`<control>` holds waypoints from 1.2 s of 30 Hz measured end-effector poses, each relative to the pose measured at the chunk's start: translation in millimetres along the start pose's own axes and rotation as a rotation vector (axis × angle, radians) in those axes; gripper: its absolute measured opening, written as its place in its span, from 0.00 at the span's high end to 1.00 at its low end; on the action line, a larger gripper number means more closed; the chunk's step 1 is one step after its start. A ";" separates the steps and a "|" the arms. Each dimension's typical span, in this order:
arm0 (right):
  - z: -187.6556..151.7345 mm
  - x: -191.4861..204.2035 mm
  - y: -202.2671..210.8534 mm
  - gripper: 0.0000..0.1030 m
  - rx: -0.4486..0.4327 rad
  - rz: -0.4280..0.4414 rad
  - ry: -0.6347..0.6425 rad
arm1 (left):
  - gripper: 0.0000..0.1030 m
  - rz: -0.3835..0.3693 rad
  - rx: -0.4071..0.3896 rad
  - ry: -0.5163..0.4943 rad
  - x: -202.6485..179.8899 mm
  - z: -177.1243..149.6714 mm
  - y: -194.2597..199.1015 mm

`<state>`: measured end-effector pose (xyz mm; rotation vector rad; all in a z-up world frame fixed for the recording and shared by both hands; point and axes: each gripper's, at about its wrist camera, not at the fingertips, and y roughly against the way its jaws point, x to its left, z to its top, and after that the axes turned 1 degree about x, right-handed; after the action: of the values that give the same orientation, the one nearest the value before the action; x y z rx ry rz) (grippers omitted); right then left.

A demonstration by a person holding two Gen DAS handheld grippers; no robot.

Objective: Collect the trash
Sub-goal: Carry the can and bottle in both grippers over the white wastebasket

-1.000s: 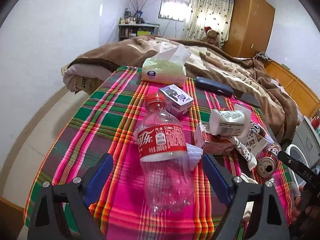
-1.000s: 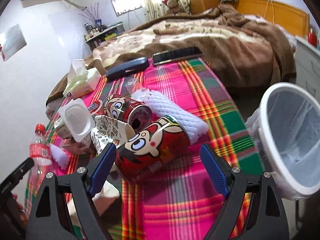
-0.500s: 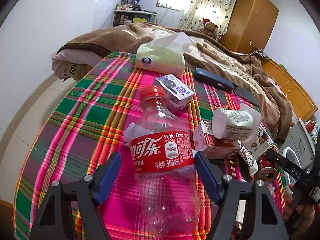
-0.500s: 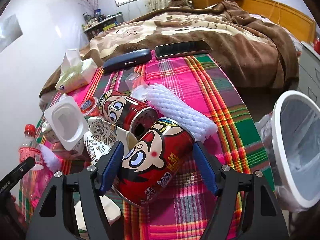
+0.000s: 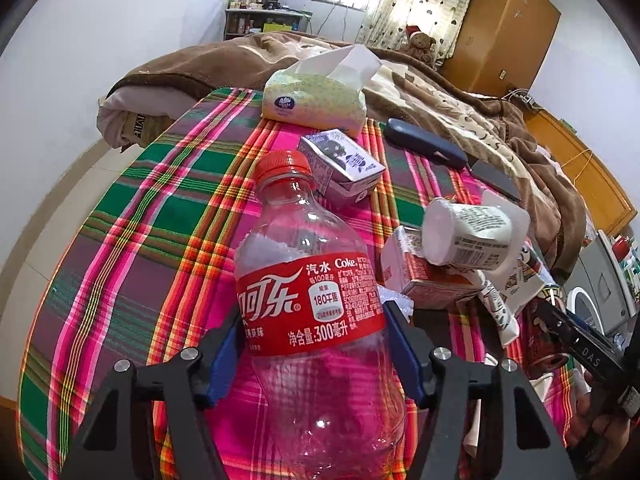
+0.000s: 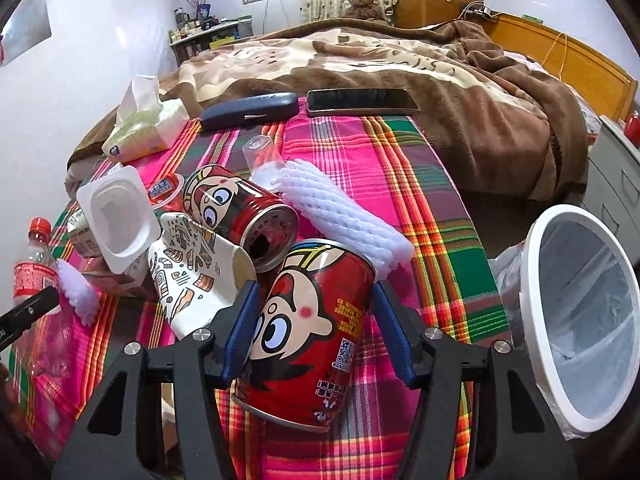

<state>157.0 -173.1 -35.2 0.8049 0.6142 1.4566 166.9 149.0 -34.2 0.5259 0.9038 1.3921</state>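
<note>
Left tongs [image 5: 312,344] clamped on one bottle [image 5: 312,300], right tongs [image 6: 316,328] closing around one of two cans [image 6: 312,320]

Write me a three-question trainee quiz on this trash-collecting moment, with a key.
1. True or false: the left gripper has its pads on a glass jar.
2. What lies between the right gripper's fingers? A) cartoon-printed red can B) phone C) tissue pack
3. Fill in: the white bin stands off the plaid table's ____ edge in the right wrist view.

Key
1. False: a clear cola bottle.
2. A: the red can.
3. Right.
</note>
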 end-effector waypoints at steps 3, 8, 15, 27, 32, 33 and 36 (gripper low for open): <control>-3.5 0.3 2.1 0.44 -0.009 0.003 0.006 | 0.36 0.006 -0.016 -0.010 -2.7 -1.7 5.8; -7.5 -3.7 7.0 0.44 -0.030 0.028 0.001 | 0.36 0.018 -0.055 -0.019 -7.8 -6.2 21.5; -12.5 -8.2 18.9 0.45 -0.067 0.084 0.001 | 0.37 0.012 -0.088 -0.029 -15.3 -13.6 40.8; -13.7 -25.4 41.8 0.47 -0.120 0.137 -0.031 | 0.37 -0.049 -0.145 -0.109 -60.1 -25.1 75.4; -12.0 -38.6 59.2 0.47 -0.174 0.153 -0.049 | 0.37 -0.082 -0.181 -0.151 -89.0 -27.0 89.4; -12.5 -41.6 63.0 0.47 -0.184 0.153 -0.053 | 0.37 -0.093 -0.186 -0.164 -96.1 -27.2 91.3; -11.6 -52.6 71.7 0.47 -0.208 0.142 -0.061 | 0.37 -0.125 -0.187 -0.196 -117.8 -28.4 93.1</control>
<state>101.3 -228.3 8.4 0.7377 0.3575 1.5890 95.5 42.9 49.2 0.4468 0.6303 1.2722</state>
